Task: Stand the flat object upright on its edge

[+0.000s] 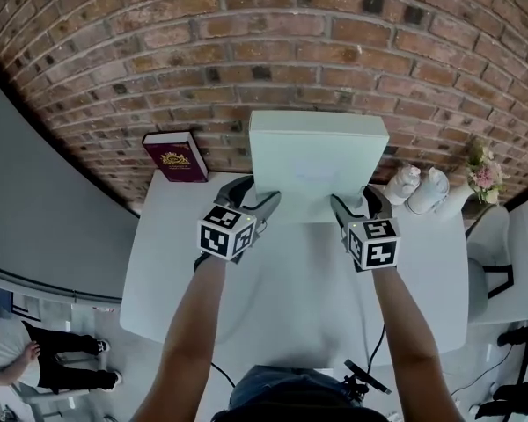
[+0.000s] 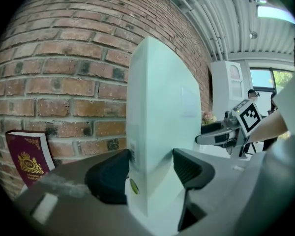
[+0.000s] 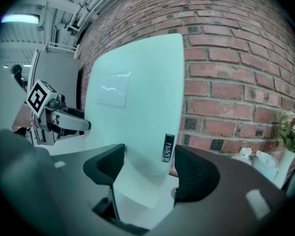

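Left gripper point(image 1: 249, 199): jaws clamped across the thickness of the white flat box point(image 1: 317, 161), at its lower left corner. Box is near upright at 12 o'clock over the table point(image 1: 290, 297), by the brick wall point(image 1: 273, 51), long axis 9 to 3. Right gripper point(image 1: 356, 202): jaws wide, clamping the lower right corner. Both hands equally near. Bottom-edge contact unclear.

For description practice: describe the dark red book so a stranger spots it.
Find the brick wall behind the white table. At its left end the book stands against the bricks. Unlike the pale box, it is maroon with a gold crest.
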Demonstrator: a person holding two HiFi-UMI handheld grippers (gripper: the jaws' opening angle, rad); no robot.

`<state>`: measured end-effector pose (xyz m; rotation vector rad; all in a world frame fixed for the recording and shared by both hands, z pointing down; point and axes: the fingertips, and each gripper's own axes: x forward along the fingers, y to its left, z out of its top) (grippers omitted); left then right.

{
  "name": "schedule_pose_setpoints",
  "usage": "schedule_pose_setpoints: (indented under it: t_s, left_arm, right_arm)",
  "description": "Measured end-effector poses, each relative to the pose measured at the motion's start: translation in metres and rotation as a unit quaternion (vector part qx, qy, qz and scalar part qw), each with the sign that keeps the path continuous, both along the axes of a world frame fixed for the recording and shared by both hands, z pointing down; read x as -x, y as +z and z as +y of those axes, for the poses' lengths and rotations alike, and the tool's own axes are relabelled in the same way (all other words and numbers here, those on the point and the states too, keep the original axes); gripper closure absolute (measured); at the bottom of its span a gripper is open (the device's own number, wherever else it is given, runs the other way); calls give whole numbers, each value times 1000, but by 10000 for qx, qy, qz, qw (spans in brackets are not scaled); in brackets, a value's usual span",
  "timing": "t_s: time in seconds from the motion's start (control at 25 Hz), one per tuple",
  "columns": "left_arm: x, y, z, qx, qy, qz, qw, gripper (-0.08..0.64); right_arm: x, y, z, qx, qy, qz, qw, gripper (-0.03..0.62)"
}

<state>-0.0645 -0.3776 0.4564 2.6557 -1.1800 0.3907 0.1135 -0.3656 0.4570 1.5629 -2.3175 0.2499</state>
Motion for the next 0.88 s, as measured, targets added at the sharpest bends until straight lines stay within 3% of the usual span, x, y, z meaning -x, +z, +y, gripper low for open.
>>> schedule_pose_setpoints:
  t_s: [0.4,0.88]
  left_arm:
    - [6,32,-34,93,-210,-236,9995,272]
    - [4,65,-70,126,-178,-581,9981,273]
  right_arm:
    - [7,31,-38,150,56,226,9996,281]
    - [4,68,-71,374,218,299,9986,281]
